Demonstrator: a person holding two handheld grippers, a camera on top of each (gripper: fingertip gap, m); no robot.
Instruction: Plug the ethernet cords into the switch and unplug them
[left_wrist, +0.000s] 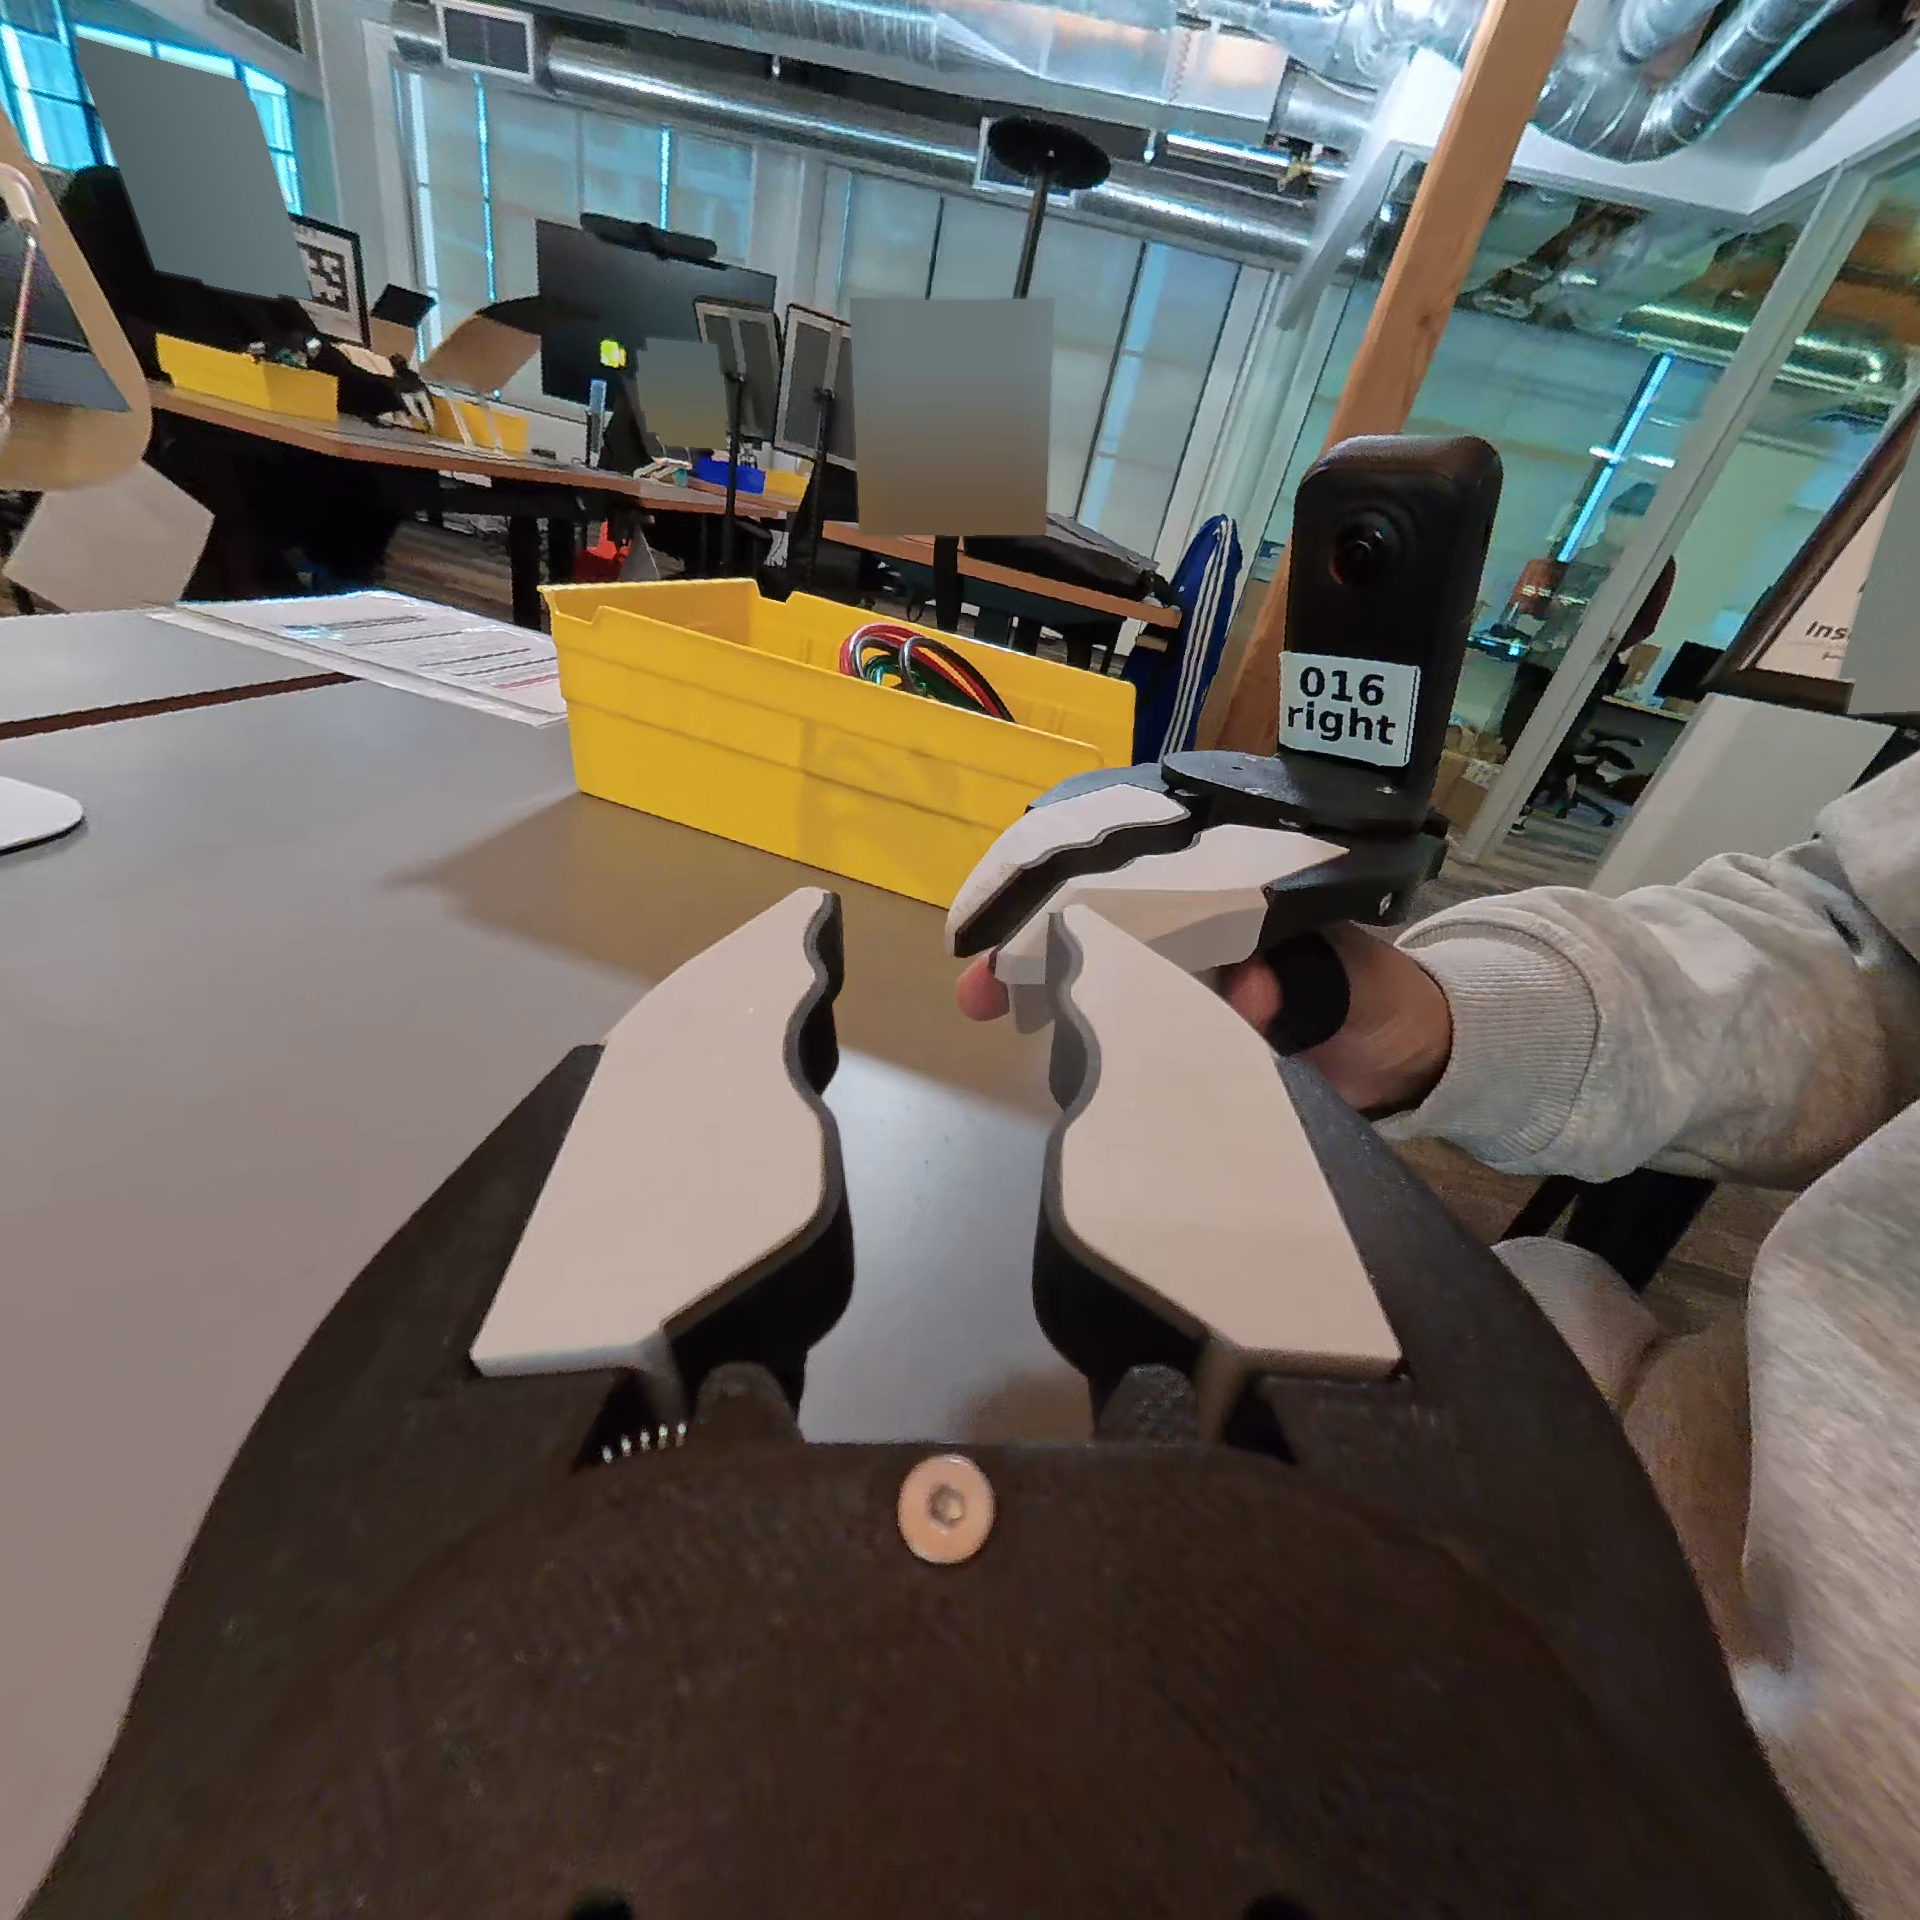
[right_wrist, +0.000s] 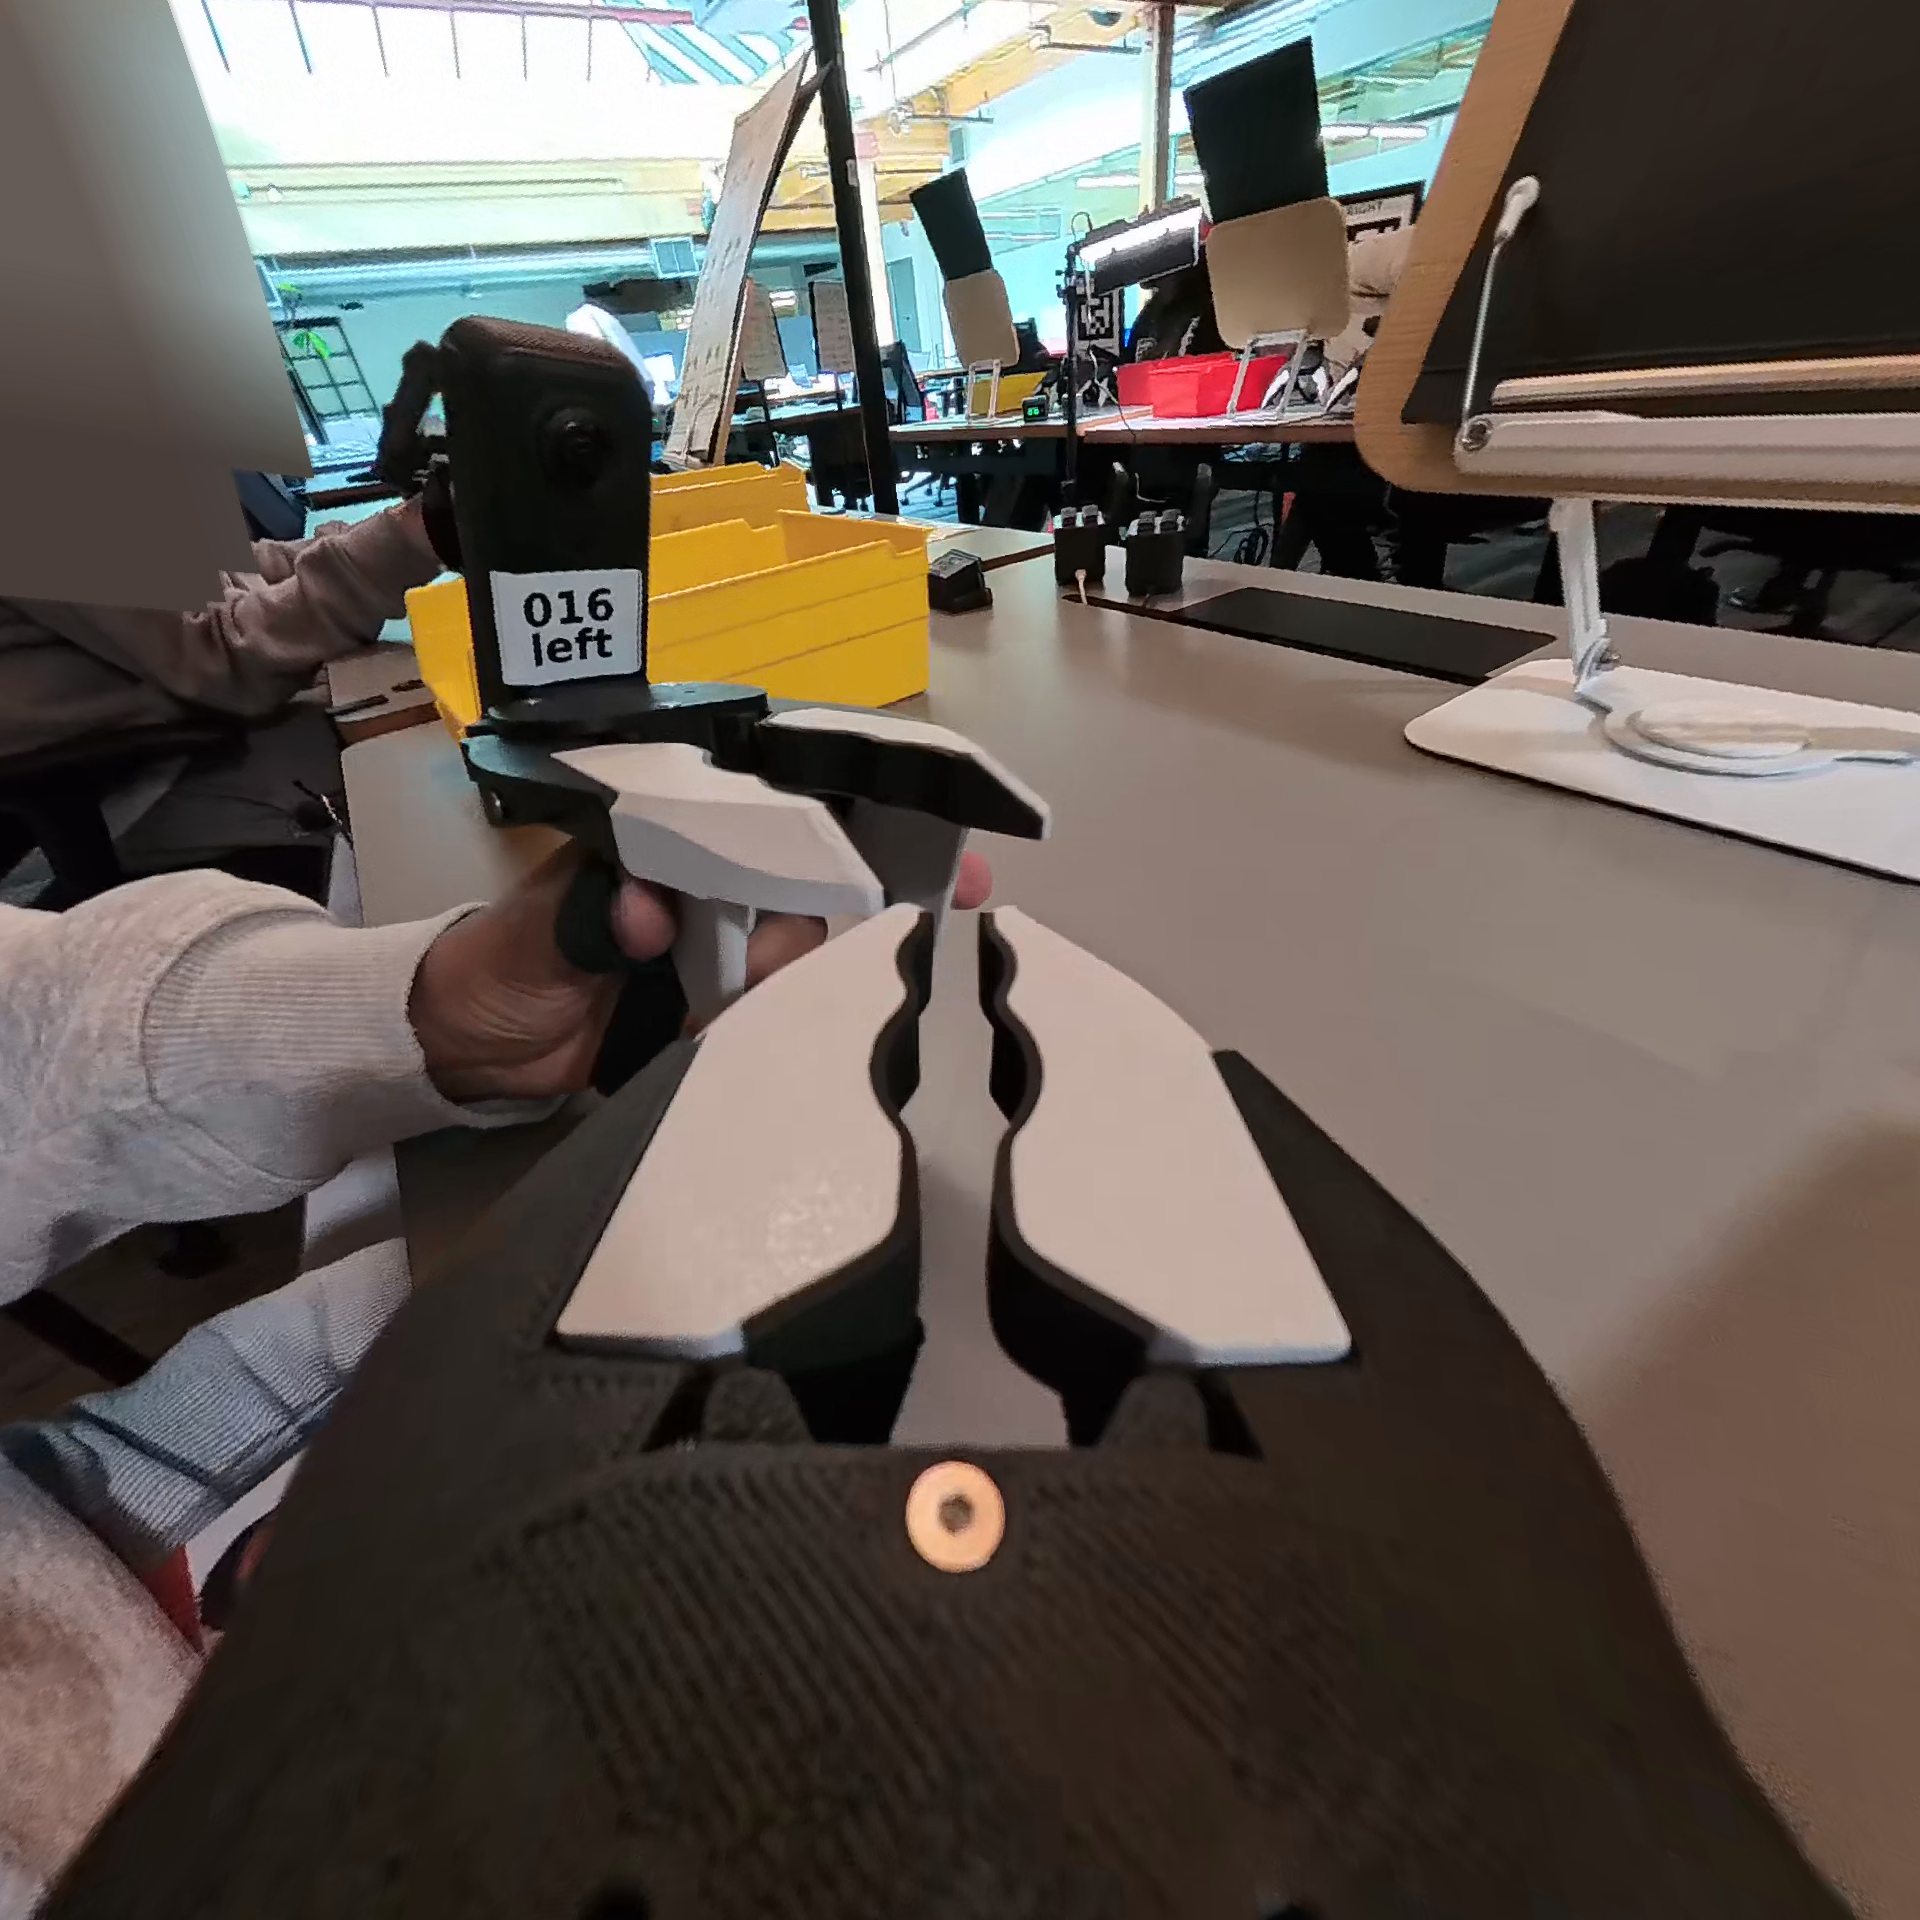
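Note:
Coiled red and green cords (left_wrist: 914, 665) lie in a yellow bin (left_wrist: 810, 748) at the far side of the grey table (left_wrist: 312, 987). No switch shows in either view. My left gripper (left_wrist: 945, 914) is open and empty, held low over the table in front of the bin. My right gripper (right_wrist: 953, 917) is empty, its jaws only a narrow gap apart. The two grippers point at each other with their tips almost meeting. The right gripper also shows in the left wrist view (left_wrist: 987, 951), and the left gripper in the right wrist view (right_wrist: 956, 862). A hand in a grey sleeve holds each.
A white monitor stand base (right_wrist: 1662, 748) sits at the table's side and also shows in the left wrist view (left_wrist: 31, 821). A printed sheet (left_wrist: 395, 644) lies beyond the bin. Yellow bins (right_wrist: 790, 613) and small black chargers (right_wrist: 1122, 540) stand at the far edge. Other desks stand behind.

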